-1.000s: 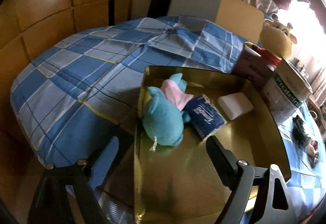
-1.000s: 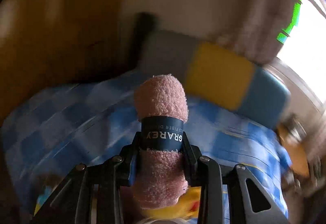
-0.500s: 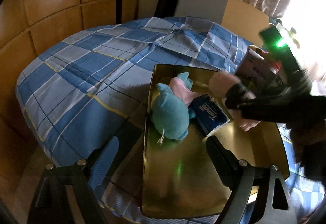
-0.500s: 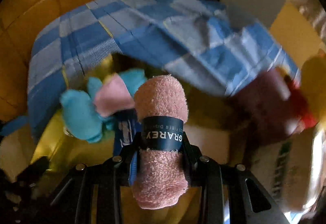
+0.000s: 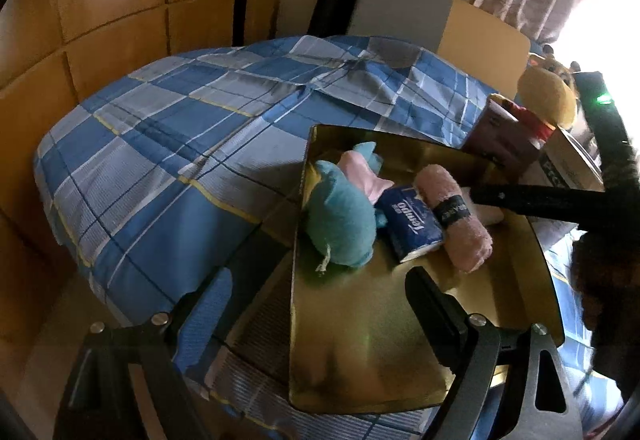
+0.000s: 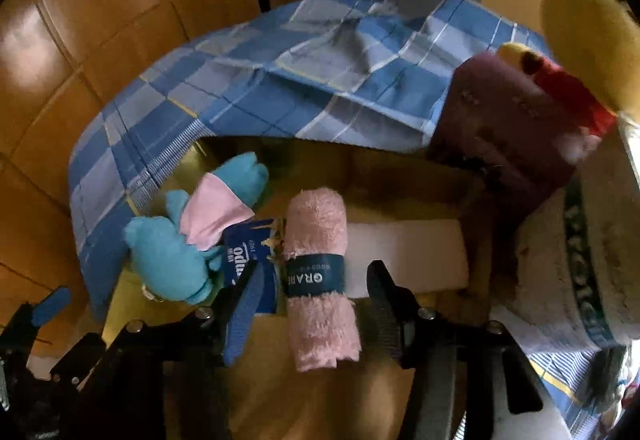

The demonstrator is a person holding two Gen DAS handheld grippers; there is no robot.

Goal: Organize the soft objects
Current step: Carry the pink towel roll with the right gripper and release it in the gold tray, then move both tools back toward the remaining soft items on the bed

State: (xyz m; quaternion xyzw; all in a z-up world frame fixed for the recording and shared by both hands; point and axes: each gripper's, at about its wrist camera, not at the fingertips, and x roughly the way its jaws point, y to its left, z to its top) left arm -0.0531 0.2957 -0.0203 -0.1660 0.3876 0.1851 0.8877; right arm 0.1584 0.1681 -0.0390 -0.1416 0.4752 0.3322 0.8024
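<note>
From the left wrist, the left gripper is hanging wide and empty over the near edge of the gold tray, which is sitting on the blue checked bedspread. The pink rolled towel is lying in the tray against the blue tissue pack, beside the teal plush toy.

From the right wrist, the right gripper has just been opening; its jaws are standing apart around the towel, pads clear of it, a white sponge lying just beyond
</note>
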